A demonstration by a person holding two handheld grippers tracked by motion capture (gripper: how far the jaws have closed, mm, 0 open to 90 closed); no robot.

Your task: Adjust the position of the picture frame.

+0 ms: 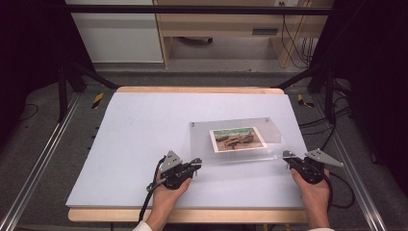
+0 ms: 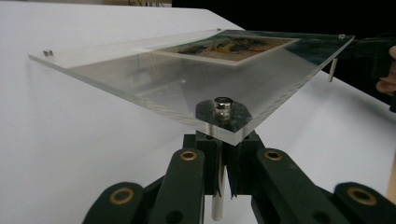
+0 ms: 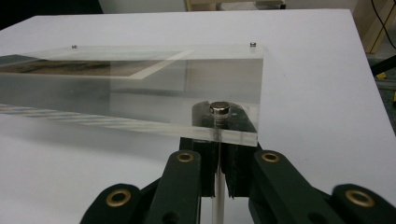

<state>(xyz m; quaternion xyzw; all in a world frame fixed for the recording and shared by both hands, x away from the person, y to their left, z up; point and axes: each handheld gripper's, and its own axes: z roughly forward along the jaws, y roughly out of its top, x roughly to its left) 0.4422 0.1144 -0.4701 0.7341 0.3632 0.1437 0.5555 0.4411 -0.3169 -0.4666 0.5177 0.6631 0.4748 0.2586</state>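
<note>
My left gripper [image 1: 196,164] clamps the near-left corner post [image 2: 217,196] of the clear acrylic photo frame [image 1: 235,139]; my right gripper [image 1: 287,156] clamps the near-right post [image 3: 217,186]. The frame sits right of centre on the white table [image 1: 144,134].

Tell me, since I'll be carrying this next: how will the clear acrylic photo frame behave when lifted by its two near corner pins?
The acrylic frame looks stiff: its edge stays straight between the left hand-held gripper and right hand-held gripper. Held only by thin pins, it may swing or slip. The polished plate probably scratches easily.
</note>
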